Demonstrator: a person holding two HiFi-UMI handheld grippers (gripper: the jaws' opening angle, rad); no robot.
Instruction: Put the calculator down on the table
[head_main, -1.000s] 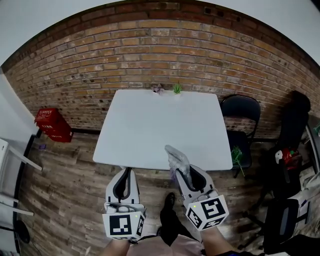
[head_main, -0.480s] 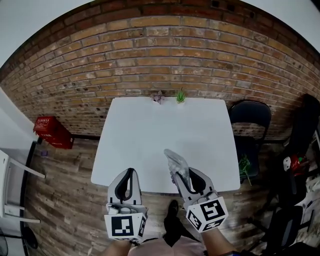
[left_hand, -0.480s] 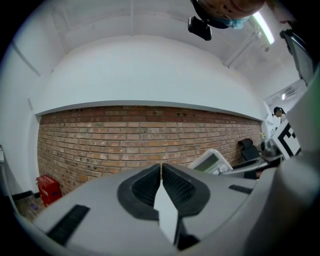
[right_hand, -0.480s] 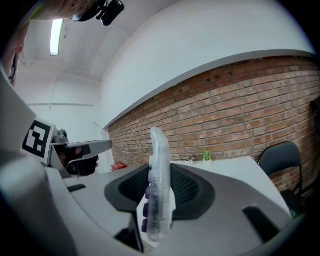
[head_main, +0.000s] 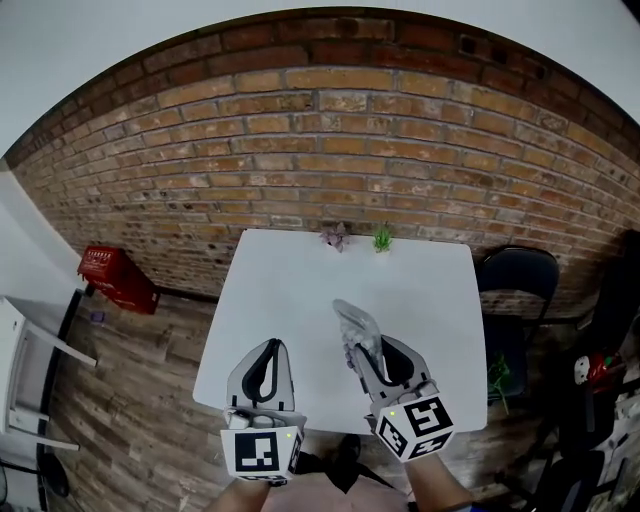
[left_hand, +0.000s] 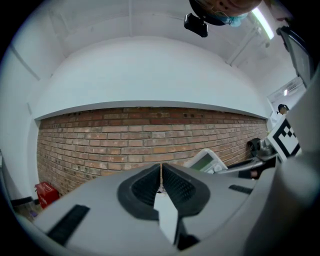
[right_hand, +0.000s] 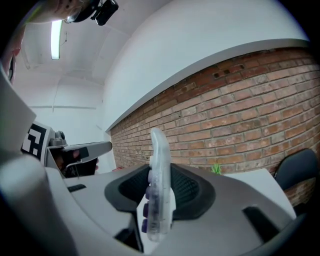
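Note:
My right gripper (head_main: 362, 352) is shut on a pale, translucent calculator (head_main: 356, 326) that stands on edge between its jaws, above the near part of the white table (head_main: 300, 300). In the right gripper view the calculator (right_hand: 159, 185) rises upright from the jaws, its purple keys facing left. My left gripper (head_main: 268, 360) is shut with nothing in it, over the table's near left edge. In the left gripper view its jaws (left_hand: 161, 182) meet, and the calculator (left_hand: 207, 161) shows at the right.
Two small potted plants (head_main: 358, 238) stand at the table's far edge against the brick wall. A dark chair (head_main: 515, 290) is at the table's right, a red crate (head_main: 118, 278) on the wood floor at the left.
Both grippers have moved forward from short of the table's near edge to over its near part, the calculator still held. The table and wall look nearer.

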